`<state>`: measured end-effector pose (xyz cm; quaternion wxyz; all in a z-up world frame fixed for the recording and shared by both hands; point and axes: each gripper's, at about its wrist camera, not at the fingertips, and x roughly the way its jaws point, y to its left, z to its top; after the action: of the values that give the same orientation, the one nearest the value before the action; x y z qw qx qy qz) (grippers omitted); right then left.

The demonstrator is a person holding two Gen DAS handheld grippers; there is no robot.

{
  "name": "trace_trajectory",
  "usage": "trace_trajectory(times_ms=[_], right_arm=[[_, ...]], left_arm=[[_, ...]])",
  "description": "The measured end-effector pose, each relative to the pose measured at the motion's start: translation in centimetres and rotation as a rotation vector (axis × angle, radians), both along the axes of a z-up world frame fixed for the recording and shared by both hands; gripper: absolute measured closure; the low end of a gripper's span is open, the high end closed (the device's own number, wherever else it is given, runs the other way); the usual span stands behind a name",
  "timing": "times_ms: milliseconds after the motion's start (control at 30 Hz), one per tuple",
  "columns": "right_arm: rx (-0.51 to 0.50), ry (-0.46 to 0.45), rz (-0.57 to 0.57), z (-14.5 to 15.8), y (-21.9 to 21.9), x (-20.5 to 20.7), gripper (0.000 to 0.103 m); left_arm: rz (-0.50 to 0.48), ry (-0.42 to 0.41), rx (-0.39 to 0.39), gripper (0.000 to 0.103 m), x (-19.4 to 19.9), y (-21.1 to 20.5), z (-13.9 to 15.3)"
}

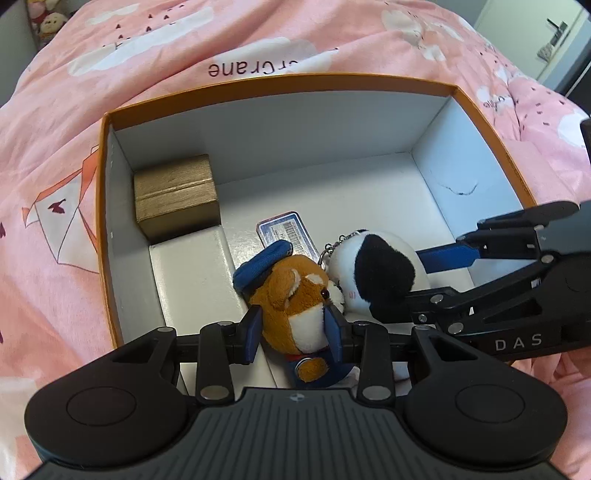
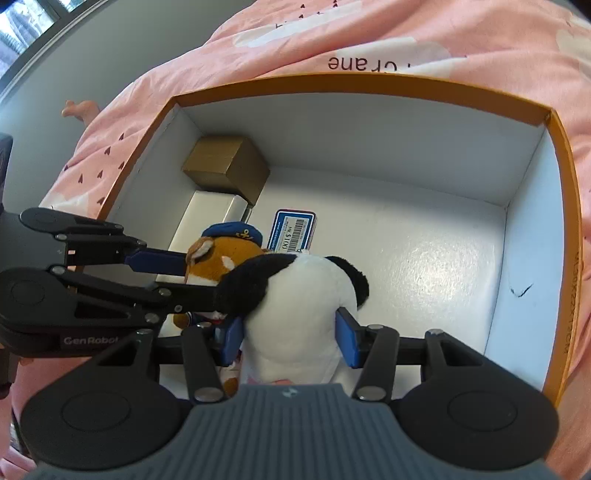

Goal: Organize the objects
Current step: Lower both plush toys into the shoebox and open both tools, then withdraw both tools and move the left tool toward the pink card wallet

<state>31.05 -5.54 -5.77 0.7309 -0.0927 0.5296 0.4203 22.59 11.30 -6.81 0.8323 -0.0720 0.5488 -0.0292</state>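
Resting side by side inside the orange box, the brown plush is pinched by the left gripper, the black-and-white plush by the right gripper; a gold box and card lie beyond, bed beneath.

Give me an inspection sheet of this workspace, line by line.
Surface: pink bedspread under an orange-rimmed box.
Job's things: brown sailor plush and black-and-white plush, side by side over the box floor.
Clutter: gold box in a corner, white box beside it, barcoded card lying flat.
Grippers: left hand-held gripper shut on brown sailor plush; right hand-held gripper shut on black-and-white plush.
Cables: nothing seen.
Surroundings: stuffed toys beyond the bed; window.
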Motion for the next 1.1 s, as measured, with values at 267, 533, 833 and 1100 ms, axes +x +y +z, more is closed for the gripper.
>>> trace_trajectory(times_ms=[267, 533, 833, 1100], right_arm=[[0.015, -0.047, -0.045, 0.7, -0.7, -0.4, 0.039], [0.03, -0.227, -0.069, 4.1, -2.4, -3.2, 0.035], [0.131, -0.399, -0.128, 8.3, -8.4, -10.0, 0.036], [0.087, -0.301, -0.25, 6.0, -13.5, -14.2, 0.049]], left_arm=[[0.016, -0.064, 0.009, 0.057, -1.5, 0.0, 1.3], [0.039, -0.267, -0.025, 0.045, -5.8, -1.5, 5.7], [0.029, -0.371, -0.117, 0.036, -11.7, -5.2, 7.6], [0.009, -0.161, -0.262, 0.036, -13.1, -8.6, 2.8]])
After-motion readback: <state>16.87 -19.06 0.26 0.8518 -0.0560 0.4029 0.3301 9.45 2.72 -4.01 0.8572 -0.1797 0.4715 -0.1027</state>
